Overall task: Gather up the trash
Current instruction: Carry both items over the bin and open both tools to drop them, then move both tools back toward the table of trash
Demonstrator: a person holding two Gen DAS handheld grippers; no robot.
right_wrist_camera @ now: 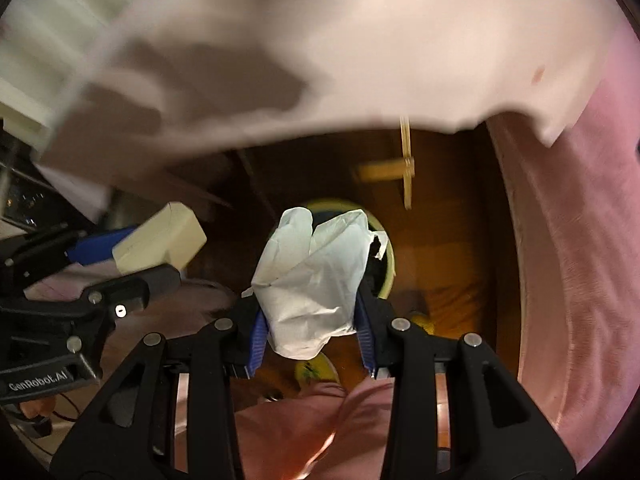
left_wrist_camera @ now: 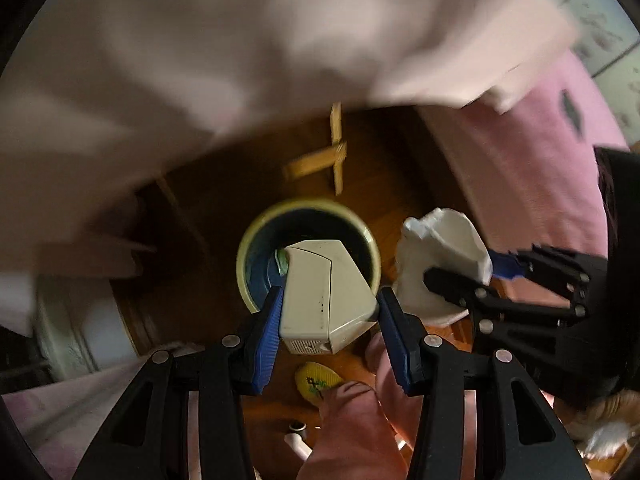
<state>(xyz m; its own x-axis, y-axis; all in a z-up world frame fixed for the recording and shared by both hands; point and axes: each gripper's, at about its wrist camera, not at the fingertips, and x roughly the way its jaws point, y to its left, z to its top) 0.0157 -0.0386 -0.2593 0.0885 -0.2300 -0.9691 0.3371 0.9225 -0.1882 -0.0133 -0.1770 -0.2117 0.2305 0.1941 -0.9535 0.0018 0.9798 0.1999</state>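
In the left wrist view the left gripper (left_wrist_camera: 329,312) is clamped on a cream carton (left_wrist_camera: 326,300), its blue pads pressed to both sides, and the carton hangs directly over the open mouth of a round bin (left_wrist_camera: 256,236) with a pale yellow-green rim, at the centre of the frame. This view looks down into the bin's dark blue inside, where a small green scrap (left_wrist_camera: 282,261) lies against the wall. To the right of centre the right gripper (left_wrist_camera: 464,272) is seen from the side, clamped on a crumpled white paper (left_wrist_camera: 444,248) beside the bin's rim. The right wrist view shows that paper (right_wrist_camera: 316,276) from close by, squeezed between the right gripper (right_wrist_camera: 312,332) pads and covering most of the bin (right_wrist_camera: 387,256), so that only an arc of rim shows at its right. There the left gripper (right_wrist_camera: 132,264) enters from the left edge, with the carton (right_wrist_camera: 160,240) seen end-on. Both views show a wooden floor (left_wrist_camera: 400,184), a pale blurred cloth (left_wrist_camera: 240,40) across the top, and a pink cloth (right_wrist_camera: 560,240) at the right.
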